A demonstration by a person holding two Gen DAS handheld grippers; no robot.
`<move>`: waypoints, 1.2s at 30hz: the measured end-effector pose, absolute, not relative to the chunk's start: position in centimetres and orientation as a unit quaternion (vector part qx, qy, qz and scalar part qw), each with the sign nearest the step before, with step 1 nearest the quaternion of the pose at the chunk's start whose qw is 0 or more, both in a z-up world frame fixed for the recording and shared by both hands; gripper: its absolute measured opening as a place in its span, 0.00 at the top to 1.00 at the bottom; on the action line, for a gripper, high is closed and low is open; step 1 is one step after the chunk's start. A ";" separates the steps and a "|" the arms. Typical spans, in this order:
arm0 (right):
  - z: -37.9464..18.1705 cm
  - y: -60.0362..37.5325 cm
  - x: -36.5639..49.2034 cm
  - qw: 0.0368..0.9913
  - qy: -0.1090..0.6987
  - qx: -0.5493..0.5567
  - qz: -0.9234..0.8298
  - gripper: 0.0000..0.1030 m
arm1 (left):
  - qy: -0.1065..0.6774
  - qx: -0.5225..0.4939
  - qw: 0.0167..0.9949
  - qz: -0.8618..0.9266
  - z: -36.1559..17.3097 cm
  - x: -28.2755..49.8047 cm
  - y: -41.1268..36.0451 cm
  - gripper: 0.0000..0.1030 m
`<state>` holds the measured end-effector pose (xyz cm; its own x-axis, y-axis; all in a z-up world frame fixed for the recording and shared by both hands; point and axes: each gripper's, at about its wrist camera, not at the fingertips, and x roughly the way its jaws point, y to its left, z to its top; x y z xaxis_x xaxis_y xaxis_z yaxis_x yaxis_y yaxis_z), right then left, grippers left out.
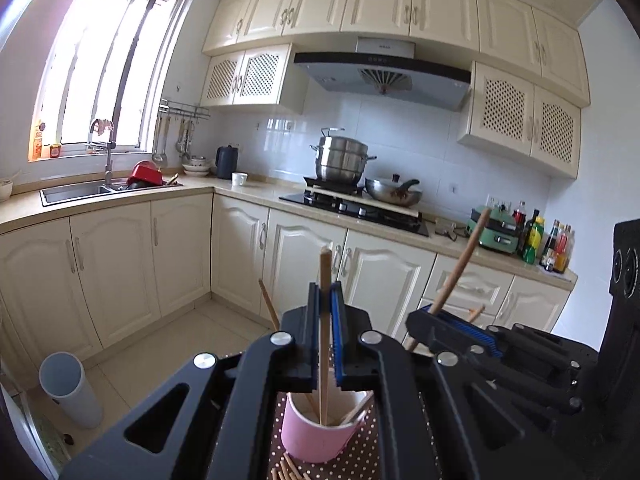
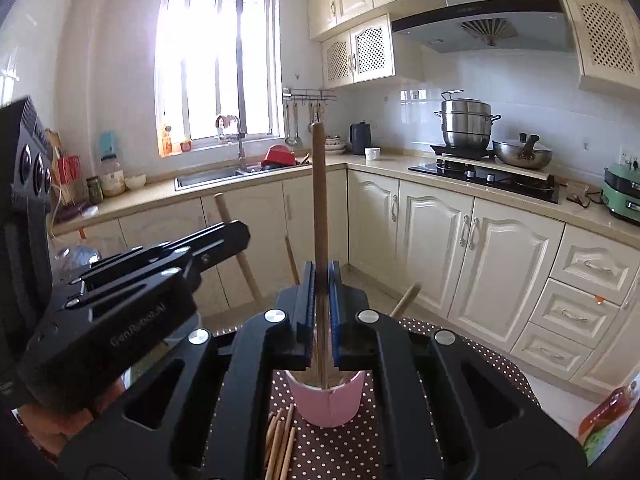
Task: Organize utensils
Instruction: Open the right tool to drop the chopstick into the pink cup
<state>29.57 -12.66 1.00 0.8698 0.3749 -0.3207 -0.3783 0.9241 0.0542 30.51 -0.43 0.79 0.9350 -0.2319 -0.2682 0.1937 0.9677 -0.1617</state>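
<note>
Your left gripper [image 1: 325,308] clamped on an upright chopstick [image 1: 325,320], its tip in the pink cup [image 1: 316,436] just below, your right gripper [image 2: 321,292] pinching another chopstick [image 2: 320,208] over that cup, loose chopsticks [image 2: 280,440] on the desk [image 2: 344,452] beneath

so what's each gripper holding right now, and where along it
Each holds one wooden chopstick upright over the pink cup. The left gripper clamps its chopstick around mid-length, lower end in the cup. The right gripper likewise grips its chopstick near the middle.
</note>
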 end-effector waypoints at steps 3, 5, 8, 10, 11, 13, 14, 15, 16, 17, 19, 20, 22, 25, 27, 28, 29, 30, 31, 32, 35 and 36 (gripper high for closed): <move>-0.1 -12.3 29.4 0.967 0.169 -0.018 0.189 0.93 | 0.151 -0.063 0.980 -0.110 -0.2 30.4 -0.6 0.94; -0.7 -12.3 29.4 0.966 0.175 -0.019 0.189 0.93 | 0.157 -0.061 0.979 -0.111 -0.7 30.4 -0.5 0.94; -1.4 -12.6 29.4 0.966 0.182 -0.016 0.184 0.93 | 0.162 -0.056 0.979 -0.115 -1.4 30.4 -0.4 0.94; -1.9 -12.8 29.4 0.966 0.186 -0.015 0.181 0.93 | 0.165 -0.049 0.979 -0.114 -1.8 30.3 -0.5 0.94; -2.2 -12.8 29.5 0.965 0.189 -0.017 0.179 0.93 | 0.166 -0.045 0.978 -0.114 -2.0 30.3 -0.6 0.94; -2.8 -12.8 29.6 0.964 0.196 -0.018 0.177 0.93 | 0.169 -0.038 0.979 -0.109 -2.5 30.3 -0.7 0.94; -3.0 -12.9 29.7 0.964 0.200 -0.017 0.177 0.93 | 0.170 -0.034 0.979 -0.108 -2.6 30.3 -0.8 0.94; -3.3 -12.9 29.8 0.963 0.204 -0.015 0.177 0.93 | 0.170 -0.031 0.979 -0.107 -2.8 30.3 -0.9 0.94; -3.5 -13.0 29.8 0.962 0.207 -0.014 0.177 0.93 | 0.169 -0.028 0.979 -0.107 -2.9 30.3 -1.0 0.94; -3.7 -13.0 29.9 0.962 0.209 -0.013 0.176 0.93 | 0.169 -0.025 0.979 -0.108 -2.9 30.2 -1.1 0.94; -3.8 -13.2 29.9 0.962 0.208 -0.012 0.175 0.93 | 0.172 -0.024 0.979 -0.110 -2.9 30.1 -1.1 0.94; -3.8 -13.4 29.9 0.962 0.210 -0.009 0.175 0.93 | 0.173 -0.025 0.978 -0.111 -2.8 30.1 -1.2 0.94; -3.8 -13.5 30.0 0.962 0.211 -0.005 0.175 0.93 | 0.172 -0.026 0.979 -0.108 -2.8 30.1 -1.1 0.94; -3.9 -13.6 29.8 0.961 0.212 -0.001 0.176 0.93 | 0.178 -0.027 0.977 -0.113 -2.6 30.2 -1.3 0.94; -3.8 -13.6 29.7 0.961 0.211 -0.003 0.176 0.93 | 0.181 -0.026 0.976 -0.115 -2.5 30.1 -1.3 0.86; -3.8 -13.6 29.6 0.961 0.211 -0.003 0.176 0.93 | 0.184 -0.028 0.976 -0.115 -2.5 30.1 -1.2 0.78; -3.7 -13.7 29.6 0.961 0.212 -0.003 0.176 0.93 | 0.183 -0.030 0.976 -0.114 -2.5 29.9 -1.3 0.66; -3.7 -13.6 29.5 0.961 0.213 -0.002 0.176 0.93 | 0.179 -0.032 0.977 -0.113 -2.5 29.6 -1.2 0.62; -3.7 -13.7 29.5 0.961 0.214 0.000 0.176 0.93 | 0.176 -0.033 0.977 -0.114 -2.4 29.4 -1.1 0.61; -3.7 -13.7 29.4 0.961 0.213 0.000 0.174 0.93 | 0.177 -0.032 0.977 -0.113 -2.3 29.3 -1.1 0.56; -3.5 -13.9 29.1 0.962 0.212 0.001 0.173 0.92 | 0.172 -0.033 0.978 -0.111 -2.0 28.6 -0.9 0.46; -3.4 -14.0 28.9 0.962 0.211 0.001 0.172 0.92 | 0.170 -0.035 0.979 -0.109 -1.9 28.4 -0.7 0.39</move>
